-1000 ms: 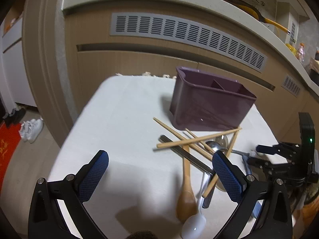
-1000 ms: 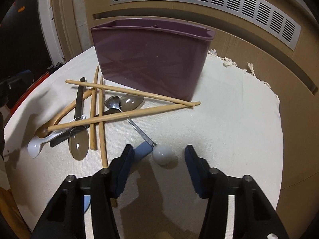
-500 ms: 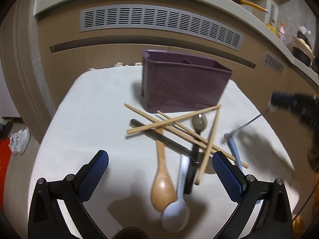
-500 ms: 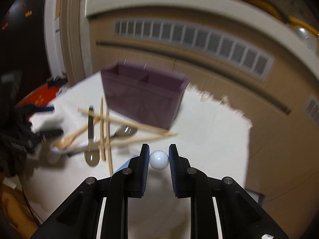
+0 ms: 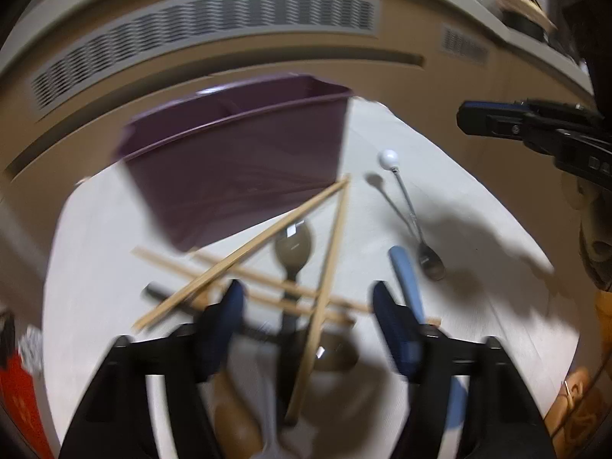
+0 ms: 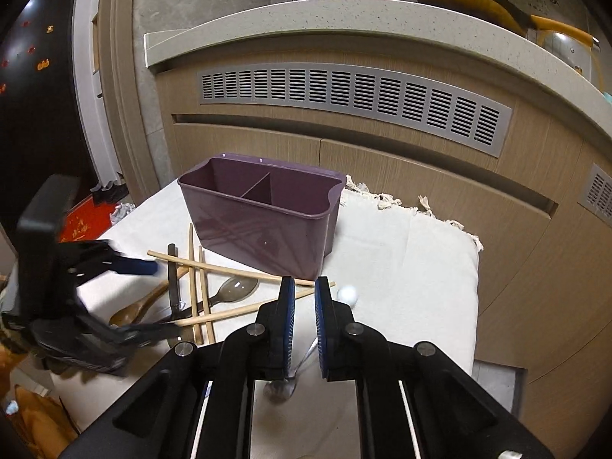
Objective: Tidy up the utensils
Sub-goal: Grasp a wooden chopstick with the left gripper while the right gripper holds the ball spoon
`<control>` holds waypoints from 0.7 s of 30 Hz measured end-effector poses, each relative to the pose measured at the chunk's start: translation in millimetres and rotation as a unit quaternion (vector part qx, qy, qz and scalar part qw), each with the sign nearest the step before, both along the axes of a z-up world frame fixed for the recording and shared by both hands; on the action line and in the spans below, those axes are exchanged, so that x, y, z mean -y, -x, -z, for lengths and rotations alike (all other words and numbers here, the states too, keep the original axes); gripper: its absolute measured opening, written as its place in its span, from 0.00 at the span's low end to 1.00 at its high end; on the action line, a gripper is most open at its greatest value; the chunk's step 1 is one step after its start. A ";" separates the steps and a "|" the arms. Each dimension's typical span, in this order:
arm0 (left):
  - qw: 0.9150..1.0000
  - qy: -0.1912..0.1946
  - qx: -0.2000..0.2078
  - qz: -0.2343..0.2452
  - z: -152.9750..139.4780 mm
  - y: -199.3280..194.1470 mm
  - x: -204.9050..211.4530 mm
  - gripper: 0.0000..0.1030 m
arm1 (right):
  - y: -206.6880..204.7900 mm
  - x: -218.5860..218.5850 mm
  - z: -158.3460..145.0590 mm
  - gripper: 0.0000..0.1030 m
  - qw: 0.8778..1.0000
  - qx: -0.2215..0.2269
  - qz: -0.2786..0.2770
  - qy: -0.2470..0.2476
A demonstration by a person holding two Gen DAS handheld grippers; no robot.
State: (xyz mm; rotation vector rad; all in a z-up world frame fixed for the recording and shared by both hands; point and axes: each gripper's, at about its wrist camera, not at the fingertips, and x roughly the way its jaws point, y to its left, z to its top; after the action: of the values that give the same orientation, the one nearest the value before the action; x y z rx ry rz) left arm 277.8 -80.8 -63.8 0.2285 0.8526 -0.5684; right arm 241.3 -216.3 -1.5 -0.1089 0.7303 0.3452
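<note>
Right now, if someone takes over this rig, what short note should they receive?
Left gripper: jaws closing over the utensil pile, a chopstick between them, not gripped yet.
Right gripper: shut, empty; the metal spoon lies on the cloth beneath it.
Purple holder: both compartments look empty.
Done: nothing sorted.
Left: every utensil goes into the holder.
</note>
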 end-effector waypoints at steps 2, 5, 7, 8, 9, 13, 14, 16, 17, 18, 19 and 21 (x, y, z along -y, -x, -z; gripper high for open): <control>0.999 0.001 -0.021 0.028 5.3 -14.6 17.5 0.47 | 0.8 3.0 1.7 0.10 1.000 -0.003 0.004 -0.003; 0.998 0.004 -0.047 0.044 11.1 -31.1 36.0 0.33 | 2.2 8.7 7.2 0.10 1.000 -0.009 0.011 -0.004; 0.997 0.008 -0.061 0.047 14.5 -44.1 47.1 0.29 | 3.5 11.2 12.2 0.10 1.000 -0.011 0.017 0.000; 0.996 0.008 -0.069 0.047 16.4 -50.5 51.6 0.27 | 4.0 13.2 15.4 0.10 1.000 -0.014 0.018 0.002; 0.996 0.006 -0.074 0.048 17.8 -55.9 54.4 0.25 | 4.0 16.2 19.1 0.10 1.000 -0.017 0.020 0.002; 0.995 -0.027 -0.086 0.052 22.8 -67.6 67.4 0.24 | 2.0 26.7 29.4 0.10 0.999 -0.031 0.027 -0.004; 0.992 -0.047 -0.106 0.046 29.7 -72.2 69.8 0.24 | 1.1 28.9 31.9 0.10 0.999 -0.035 0.029 -0.006; 0.991 -0.061 -0.107 0.053 28.3 -72.5 71.4 0.25 | -1.6 32.3 38.5 0.10 0.998 -0.047 0.030 -0.010; 0.989 -0.075 -0.112 0.058 26.5 -72.1 72.2 0.25 | -2.9 32.6 41.6 0.11 0.998 -0.053 0.031 -0.012; 0.988 -0.081 -0.117 0.059 25.7 -72.3 72.6 0.25 | -5.1 33.3 45.5 0.11 0.998 -0.059 0.032 -0.013; 0.987 -0.084 -0.122 0.058 24.8 -72.4 71.9 0.24 | -9.8 34.5 49.8 0.14 0.997 -0.066 0.036 -0.017; 0.988 -0.084 -0.119 0.054 23.6 -70.7 71.8 0.22 | -23.6 38.1 57.9 0.23 0.995 -0.083 0.047 -0.029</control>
State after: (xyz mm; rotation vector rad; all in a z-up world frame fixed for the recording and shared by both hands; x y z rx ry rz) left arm 348.4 -152.6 -87.4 0.3664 1.1276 -0.6331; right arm 264.9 -254.5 -59.4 0.0091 0.8862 0.2870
